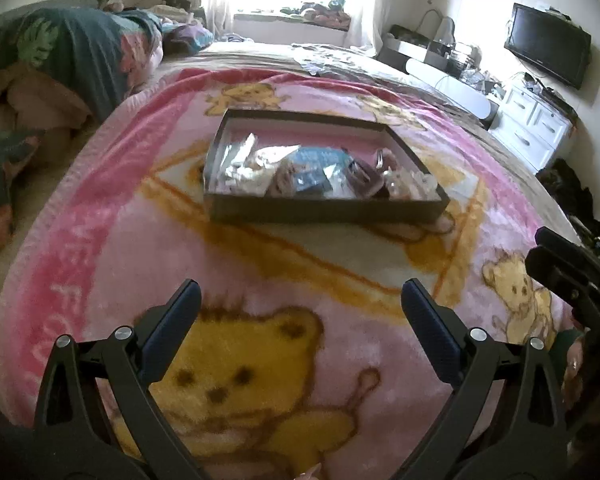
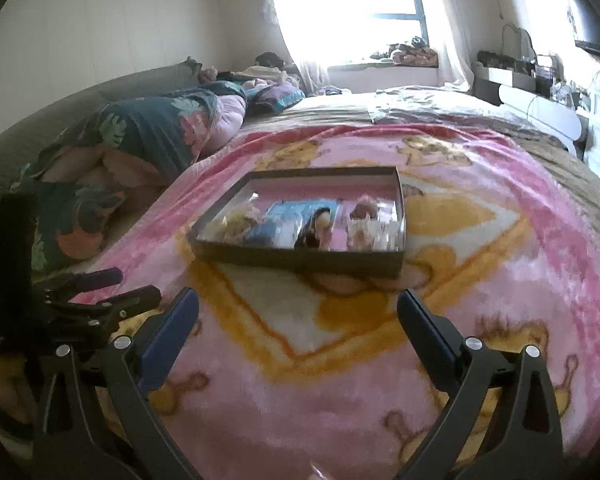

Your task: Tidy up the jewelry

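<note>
Both grippers approaching the jewelry box

Left gripper [image 1: 300,316] and right gripper [image 2: 298,320] are gaping wide (both empty); box [image 1: 320,212] is lying ahead, long side facing them.

Shallow dark tray [image 1: 328,212], open-topped, pink-lined, flat on pink bear blanket [image 1: 340,280], small jewelry packets [image 1: 300,172] crowded along near wall
</note>
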Tool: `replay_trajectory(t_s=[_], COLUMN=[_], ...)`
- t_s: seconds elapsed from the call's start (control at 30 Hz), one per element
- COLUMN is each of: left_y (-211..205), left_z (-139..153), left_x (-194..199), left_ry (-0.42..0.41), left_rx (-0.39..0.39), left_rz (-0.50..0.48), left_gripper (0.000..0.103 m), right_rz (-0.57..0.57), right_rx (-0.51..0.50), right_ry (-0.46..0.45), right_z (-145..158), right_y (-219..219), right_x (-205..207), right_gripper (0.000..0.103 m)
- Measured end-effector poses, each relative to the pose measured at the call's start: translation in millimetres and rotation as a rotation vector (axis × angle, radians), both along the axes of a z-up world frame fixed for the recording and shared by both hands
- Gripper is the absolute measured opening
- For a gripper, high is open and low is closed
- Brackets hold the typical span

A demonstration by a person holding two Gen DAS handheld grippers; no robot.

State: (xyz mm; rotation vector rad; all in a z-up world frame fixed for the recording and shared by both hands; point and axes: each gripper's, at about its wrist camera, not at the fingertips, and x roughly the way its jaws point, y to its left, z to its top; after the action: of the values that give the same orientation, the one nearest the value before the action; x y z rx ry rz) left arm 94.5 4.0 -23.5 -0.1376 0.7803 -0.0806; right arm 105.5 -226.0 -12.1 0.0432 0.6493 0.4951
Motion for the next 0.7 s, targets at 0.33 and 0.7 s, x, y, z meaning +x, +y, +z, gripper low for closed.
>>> replay_trajectory(t_s=[0.33,0.7], left_y=[-6.4,-7.2], left_z=[1.7,1.1], left_x=[-8.3,-9.7], left_ry=[-0.033,-0.021], left_rx=[0.018,0.023], left_rz=[-0.008,-0.005], left_gripper=[0.094,0.094], right_rz=[-0.019,-0.019], right_rx=[-0.012,-0.017], right_ry=[-0.002,0.01], right_z=[-5.0,-5.6], right_y=[-4.2,-4.8], right_x=[-6.1,-5.7], right_gripper=[0.099,0.099])
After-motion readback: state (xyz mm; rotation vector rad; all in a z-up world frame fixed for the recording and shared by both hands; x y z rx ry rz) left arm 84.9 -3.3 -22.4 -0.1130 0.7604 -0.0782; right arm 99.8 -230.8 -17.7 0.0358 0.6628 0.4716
